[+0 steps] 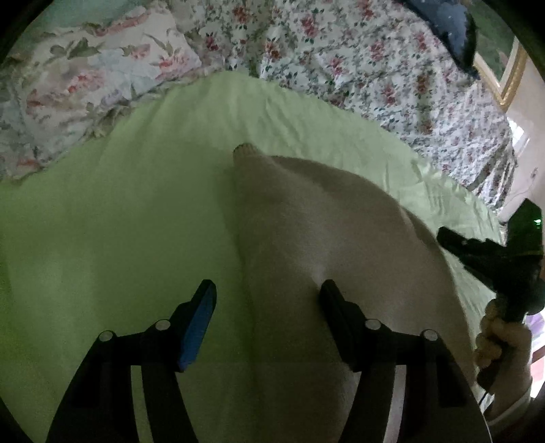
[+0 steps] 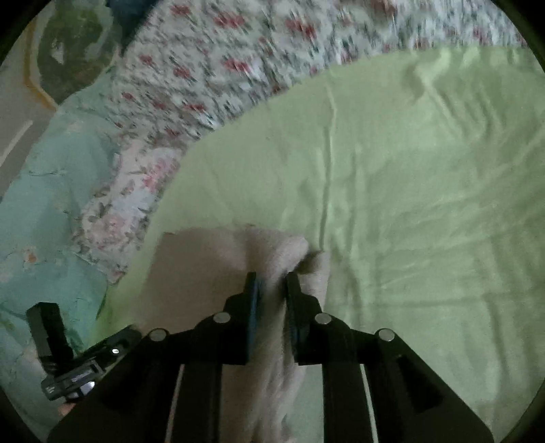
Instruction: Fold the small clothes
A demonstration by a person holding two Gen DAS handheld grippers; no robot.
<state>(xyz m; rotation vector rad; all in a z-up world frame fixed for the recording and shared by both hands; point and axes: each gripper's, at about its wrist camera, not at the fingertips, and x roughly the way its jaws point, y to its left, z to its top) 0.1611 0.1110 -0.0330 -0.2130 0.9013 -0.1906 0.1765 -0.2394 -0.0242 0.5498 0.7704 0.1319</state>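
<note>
A small beige fleecy garment [image 1: 316, 221] lies on a light green sheet [image 1: 119, 204]. My left gripper [image 1: 267, 293] is open just above the garment's left edge, its right finger over the cloth and its left finger over the sheet. My right gripper [image 2: 272, 283] is shut on a bunched fold of the same garment [image 2: 272, 245] and holds it lifted off the sheet [image 2: 408, 187]. The right gripper also shows in the left wrist view [image 1: 453, 242] at the garment's right side, held by a hand. The left gripper shows at the lower left of the right wrist view [image 2: 44, 323].
A floral quilt [image 1: 357, 61] covers the bed behind the green sheet. A floral pillow [image 1: 85, 78] lies at the back left. A dark blue cloth [image 1: 446, 24] sits at the far back right. A teal blanket [image 2: 44, 204] lies left of the sheet.
</note>
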